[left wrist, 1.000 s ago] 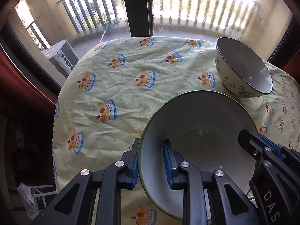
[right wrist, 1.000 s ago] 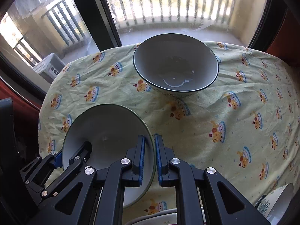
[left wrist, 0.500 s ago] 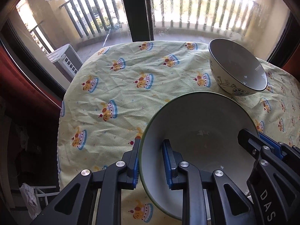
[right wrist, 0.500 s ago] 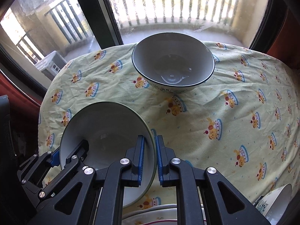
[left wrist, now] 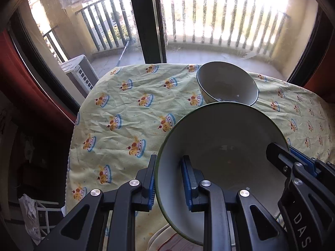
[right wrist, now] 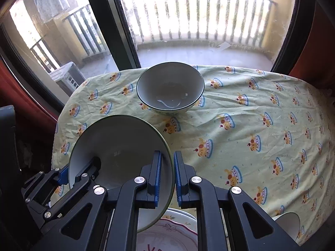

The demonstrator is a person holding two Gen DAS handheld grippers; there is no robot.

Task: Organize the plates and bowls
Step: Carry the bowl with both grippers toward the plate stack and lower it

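A wide green-rimmed bowl (left wrist: 222,138) (right wrist: 121,142) hangs above the table, held from both sides. My left gripper (left wrist: 168,179) is shut on its left rim, and my right gripper (right wrist: 167,177) is shut on its right rim. Each gripper shows in the other's view: the right gripper (left wrist: 291,156) at the bowl's far edge, the left gripper (right wrist: 77,173) at the bowl's left edge. A second, deeper bowl with a dark rim and patterned outside (left wrist: 227,83) (right wrist: 170,87) stands on the table beyond the held one.
The round table wears a yellow cloth with a cartoon print (right wrist: 251,125). A white plate with a red floral rim (right wrist: 169,228) lies under the held bowl. A small bowl (right wrist: 287,222) sits at the near right edge. Window and balcony railing (right wrist: 199,21) lie behind.
Both grippers have risen with the wide bowl, lifting it off the table. The white floral plate has come into view under it, and the far bowl looks smaller.
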